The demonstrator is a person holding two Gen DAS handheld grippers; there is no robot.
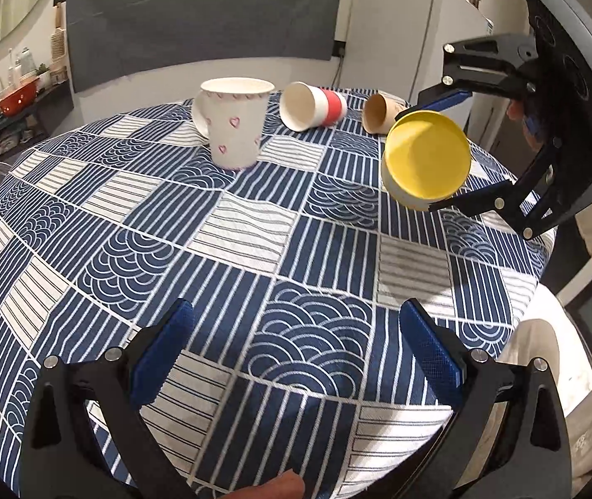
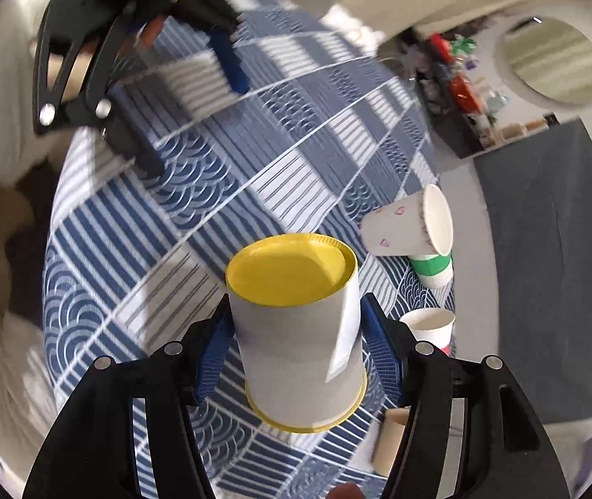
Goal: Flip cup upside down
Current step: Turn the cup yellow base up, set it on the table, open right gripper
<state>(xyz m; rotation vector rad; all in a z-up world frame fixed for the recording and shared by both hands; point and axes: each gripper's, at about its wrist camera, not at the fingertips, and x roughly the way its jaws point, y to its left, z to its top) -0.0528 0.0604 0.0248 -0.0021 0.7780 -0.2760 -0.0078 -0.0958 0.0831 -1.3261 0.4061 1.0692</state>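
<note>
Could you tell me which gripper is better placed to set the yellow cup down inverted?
Right. The right gripper already clamps the yellow cup above the tablecloth; the left gripper is open, empty and apart from it.

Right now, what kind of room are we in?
Probably a home dining or kitchen area: a round table under a blue patterned tablecloth, paper cups on it, and a cluttered shelf with a red colander behind.
</note>
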